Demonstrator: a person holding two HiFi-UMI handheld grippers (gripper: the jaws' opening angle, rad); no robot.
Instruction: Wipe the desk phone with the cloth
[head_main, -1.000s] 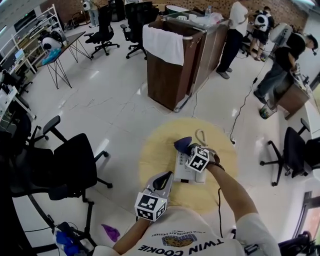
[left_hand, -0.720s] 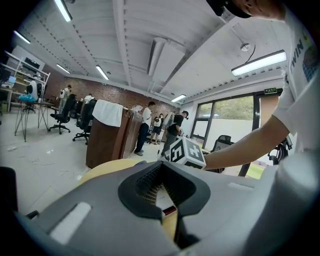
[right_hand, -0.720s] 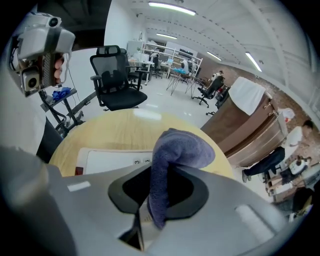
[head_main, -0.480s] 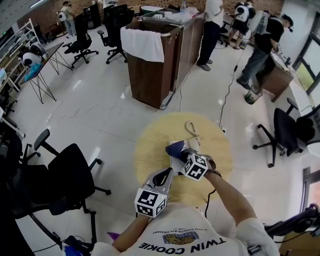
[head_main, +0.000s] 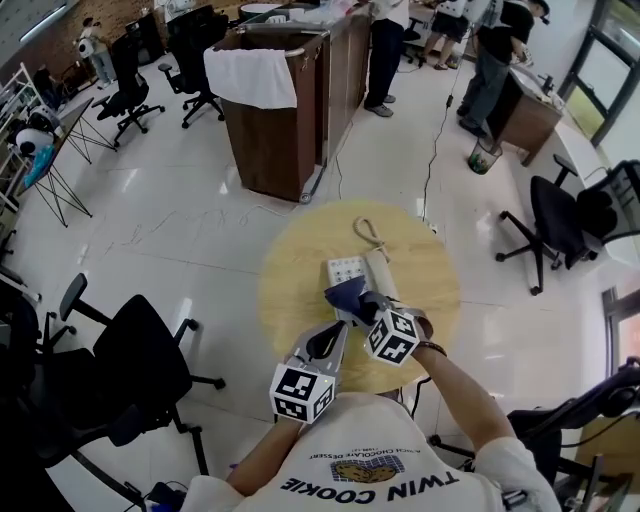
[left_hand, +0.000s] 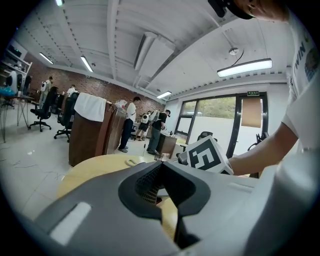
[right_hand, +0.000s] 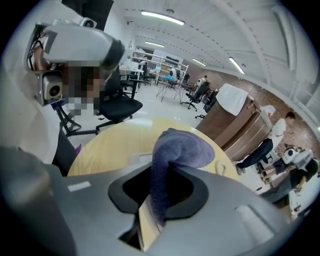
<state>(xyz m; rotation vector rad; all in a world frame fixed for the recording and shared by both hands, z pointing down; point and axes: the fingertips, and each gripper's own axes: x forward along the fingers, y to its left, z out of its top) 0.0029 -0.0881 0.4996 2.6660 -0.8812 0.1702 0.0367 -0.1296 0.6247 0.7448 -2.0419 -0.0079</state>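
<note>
A white desk phone with its handset and a coiled cord lies on the round yellow table. My right gripper is shut on a purple cloth, which rests at the phone's near end. In the right gripper view the cloth bulges out between the jaws of the right gripper above the tabletop. My left gripper hovers by the table's near edge, left of the right one. In its own view the left gripper is shut on nothing.
A brown cabinet draped with a white towel stands beyond the table. A black office chair is at the left, another at the right. People stand at the back near a bin.
My right gripper has drawn the cloth along the phone toward me, uncovering the keypad end. The head view has swung, so the table sits higher in the picture. The left gripper has barely moved.
</note>
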